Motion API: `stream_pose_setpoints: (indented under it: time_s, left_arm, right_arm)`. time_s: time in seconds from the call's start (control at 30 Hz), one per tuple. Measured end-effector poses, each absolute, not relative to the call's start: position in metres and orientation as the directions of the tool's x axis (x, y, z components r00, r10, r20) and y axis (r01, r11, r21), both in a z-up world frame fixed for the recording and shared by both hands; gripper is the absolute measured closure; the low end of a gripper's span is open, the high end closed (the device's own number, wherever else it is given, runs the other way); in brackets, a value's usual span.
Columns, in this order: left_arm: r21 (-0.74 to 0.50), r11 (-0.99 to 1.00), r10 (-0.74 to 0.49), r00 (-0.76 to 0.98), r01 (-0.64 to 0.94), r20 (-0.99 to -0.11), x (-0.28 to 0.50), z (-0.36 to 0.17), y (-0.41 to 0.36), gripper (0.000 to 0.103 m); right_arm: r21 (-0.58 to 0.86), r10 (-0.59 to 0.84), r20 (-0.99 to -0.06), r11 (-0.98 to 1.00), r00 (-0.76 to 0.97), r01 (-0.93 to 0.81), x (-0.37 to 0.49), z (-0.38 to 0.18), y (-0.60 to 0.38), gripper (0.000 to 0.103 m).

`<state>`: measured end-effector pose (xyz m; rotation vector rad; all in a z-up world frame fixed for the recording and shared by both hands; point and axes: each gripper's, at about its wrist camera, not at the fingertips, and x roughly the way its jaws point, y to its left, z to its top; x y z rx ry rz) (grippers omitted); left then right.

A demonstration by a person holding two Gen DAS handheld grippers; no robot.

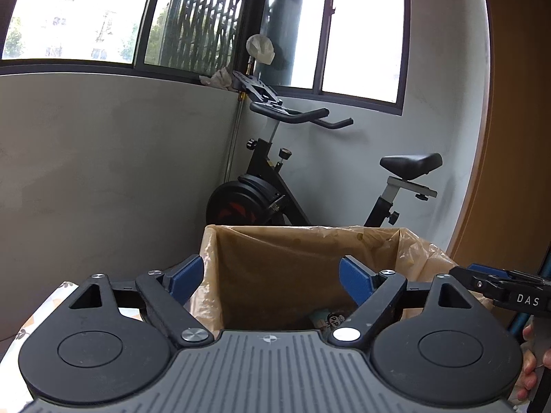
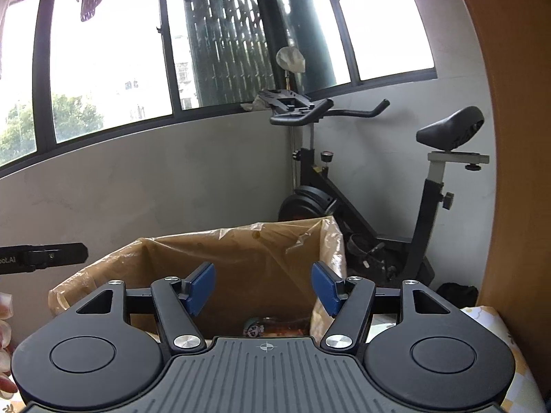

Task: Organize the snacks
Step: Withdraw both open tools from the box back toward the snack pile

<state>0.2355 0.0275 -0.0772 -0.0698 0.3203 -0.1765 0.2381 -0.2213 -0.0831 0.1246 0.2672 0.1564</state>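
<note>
A cardboard box (image 1: 292, 261) lined with a thin plastic bag stands open right in front of both grippers. At its bottom lies a snack packet (image 1: 329, 320) with a cartoon print. My left gripper (image 1: 272, 275) is open over the box's near edge, nothing between its blue pads. At the right edge of this view, one of the right gripper's fingers (image 1: 496, 285) pokes in. In the right wrist view my right gripper (image 2: 264, 285) is also open and empty above the box (image 2: 241, 251), with the packet (image 2: 255, 327) below it.
An exercise bike (image 2: 361, 206) stands behind the box in the corner under the windows. A wooden panel (image 2: 509, 137) rises on the right. A floral cloth (image 2: 489, 316) covers the surface beside the box. A hand (image 2: 5, 309) shows at the left edge.
</note>
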Motion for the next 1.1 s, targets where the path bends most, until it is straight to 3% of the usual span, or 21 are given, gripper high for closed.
stream_pose_setpoints:
  time_s: [0.27,0.9,1.1]
  left_arm:
    - [-0.11,0.988,-0.14,0.925,0.107,-0.353,0.188,-0.1,0.063,0.012]
    - [-0.125,0.99,-0.126,0.8,0.065,-0.586,0.128,-0.208,0.083,0.016]
    - [-0.128,0.99,-0.13,0.777,0.063,-0.616,0.13,-0.223,0.08,0.019]
  right_arm:
    - [0.139,0.097,-0.275,0.988,0.957,-0.06,0.183,-0.115,-0.25,0.04]
    - [0.116,-0.009,-0.513,0.99,0.858,0.08,0.111,-0.221,-0.265,0.04]
    - [0.106,-0.033,-0.483,0.99,0.875,0.096,0.103,-0.219,-0.266,0.04]
